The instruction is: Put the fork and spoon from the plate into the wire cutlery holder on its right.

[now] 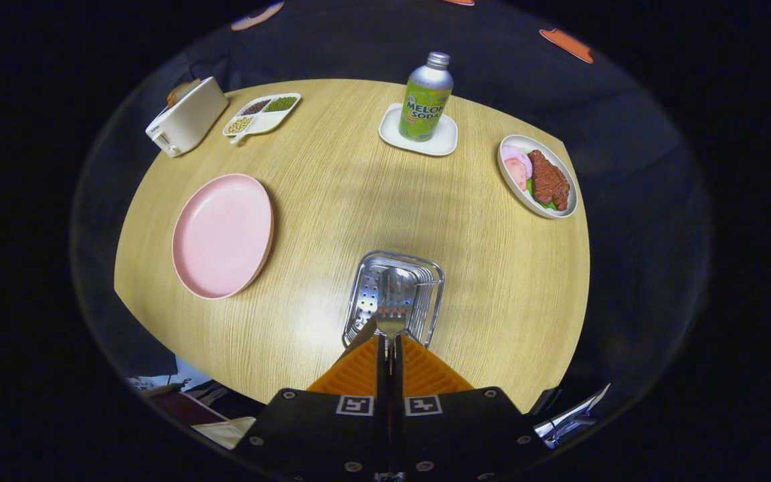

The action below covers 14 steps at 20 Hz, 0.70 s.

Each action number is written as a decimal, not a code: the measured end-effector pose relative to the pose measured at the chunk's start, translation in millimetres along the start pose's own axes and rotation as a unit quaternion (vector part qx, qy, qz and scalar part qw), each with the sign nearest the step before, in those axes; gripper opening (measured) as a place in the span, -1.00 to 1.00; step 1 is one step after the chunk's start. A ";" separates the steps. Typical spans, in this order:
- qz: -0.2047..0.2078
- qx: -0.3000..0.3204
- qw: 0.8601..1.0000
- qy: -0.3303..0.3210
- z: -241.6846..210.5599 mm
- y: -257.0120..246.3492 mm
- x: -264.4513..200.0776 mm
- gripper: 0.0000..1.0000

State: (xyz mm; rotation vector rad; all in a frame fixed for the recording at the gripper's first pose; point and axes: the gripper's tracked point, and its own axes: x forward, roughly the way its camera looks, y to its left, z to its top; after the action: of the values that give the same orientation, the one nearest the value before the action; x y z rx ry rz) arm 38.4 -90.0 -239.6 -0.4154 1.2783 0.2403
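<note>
My gripper (390,343) is shut on the handle of a metal utensil (393,294). Its rounded head looks like the spoon's, and it hangs just ahead of the fingers, over the wire cutlery holder (430,288). Seen from above, the holder stands on the table right of the pink plate (223,234). A second, dark handle (360,334) leans at the holder's near left corner beside my fingers; I cannot tell whether it is the fork. Nothing lies on the pink plate.
Round wooden table (332,201). Beyond the holder a green soda bottle (426,98) stands on a white coaster. A white dish of meat (538,177) is at the far right; a toaster (187,115) and a divided snack tray (263,113) at the far left.
</note>
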 end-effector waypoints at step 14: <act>0.009 -0.007 1.000 0.012 11.3 5.4 21.8 -0.78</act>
State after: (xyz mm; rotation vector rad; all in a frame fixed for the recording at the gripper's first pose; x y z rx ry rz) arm 52.2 -81.4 -258.8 -0.4210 1.3058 0.2603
